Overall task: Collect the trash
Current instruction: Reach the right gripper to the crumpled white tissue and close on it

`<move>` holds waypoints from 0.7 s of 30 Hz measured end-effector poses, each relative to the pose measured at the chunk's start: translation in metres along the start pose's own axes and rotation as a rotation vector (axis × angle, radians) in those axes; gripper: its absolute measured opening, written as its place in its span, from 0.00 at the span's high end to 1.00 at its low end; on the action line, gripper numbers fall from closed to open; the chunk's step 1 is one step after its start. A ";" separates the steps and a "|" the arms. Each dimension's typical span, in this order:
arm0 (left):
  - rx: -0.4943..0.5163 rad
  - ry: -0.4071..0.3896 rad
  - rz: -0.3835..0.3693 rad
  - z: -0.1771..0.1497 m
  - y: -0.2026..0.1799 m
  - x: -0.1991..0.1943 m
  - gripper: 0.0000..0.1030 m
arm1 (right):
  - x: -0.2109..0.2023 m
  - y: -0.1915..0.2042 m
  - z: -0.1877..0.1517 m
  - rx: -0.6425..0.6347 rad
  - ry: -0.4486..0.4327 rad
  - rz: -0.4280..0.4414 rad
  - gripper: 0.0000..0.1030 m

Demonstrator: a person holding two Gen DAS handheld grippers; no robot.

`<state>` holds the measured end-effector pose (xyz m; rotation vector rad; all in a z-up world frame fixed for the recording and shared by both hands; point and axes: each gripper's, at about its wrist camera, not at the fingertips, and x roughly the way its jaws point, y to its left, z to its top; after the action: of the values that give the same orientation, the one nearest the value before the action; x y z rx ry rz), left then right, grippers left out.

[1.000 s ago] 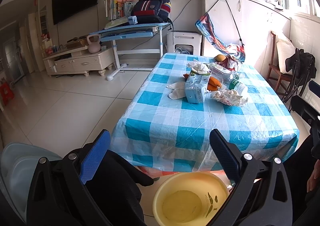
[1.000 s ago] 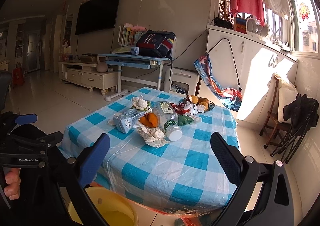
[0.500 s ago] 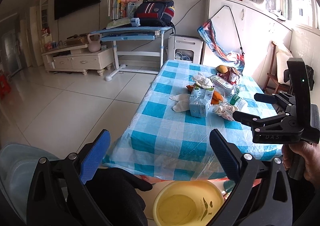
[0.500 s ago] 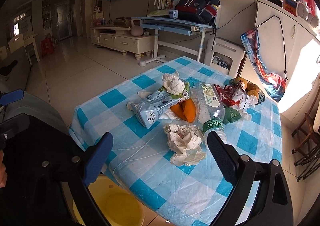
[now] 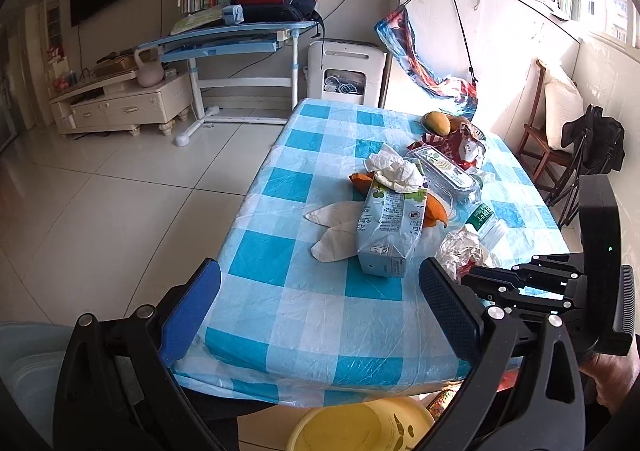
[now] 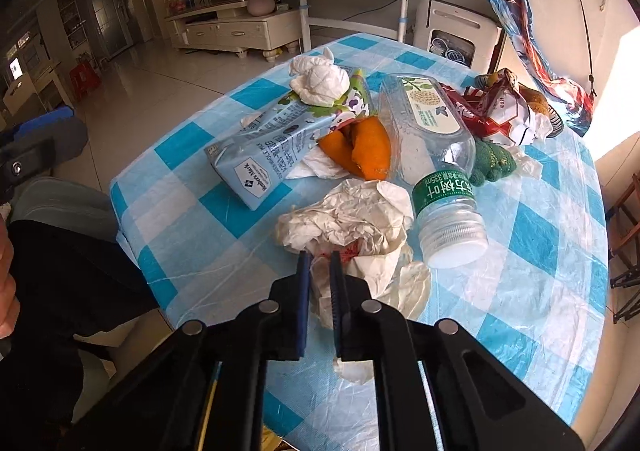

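Observation:
Trash lies on the blue checked table [image 5: 320,311]: a milk carton [image 5: 386,235] [image 6: 264,149], a crumpled paper wad [image 6: 352,219] [image 5: 460,251], a clear plastic bottle [image 6: 432,155], orange peel [image 6: 360,149], a white tissue [image 6: 320,81] and a red wrapper [image 6: 492,111]. My right gripper [image 6: 319,257] is shut on the near edge of the crumpled paper wad on the table. My left gripper [image 5: 320,299] is open and empty, held over the table's near edge in front of the carton.
A yellow basin [image 5: 360,431] stands on the floor below the table's near edge. A fruit bowl with a mango [image 5: 438,122] is at the far end. A wooden chair [image 5: 548,139] stands to the right; a desk [image 5: 224,39] and TV cabinet [image 5: 120,107] are behind.
My right gripper moved down to the paper wad and closed on it. My left gripper moved forward toward the table and stayed open.

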<state>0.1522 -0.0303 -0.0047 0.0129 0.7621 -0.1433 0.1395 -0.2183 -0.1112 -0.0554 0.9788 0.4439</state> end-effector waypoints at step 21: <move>0.085 0.093 -0.031 0.079 -0.051 0.111 0.21 | 0.000 -0.018 -0.016 0.118 0.019 0.031 0.43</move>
<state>0.2791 -0.0992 -0.0222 0.0886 0.8487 -0.2053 0.1337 -0.2381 -0.1229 0.0618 1.0242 0.4136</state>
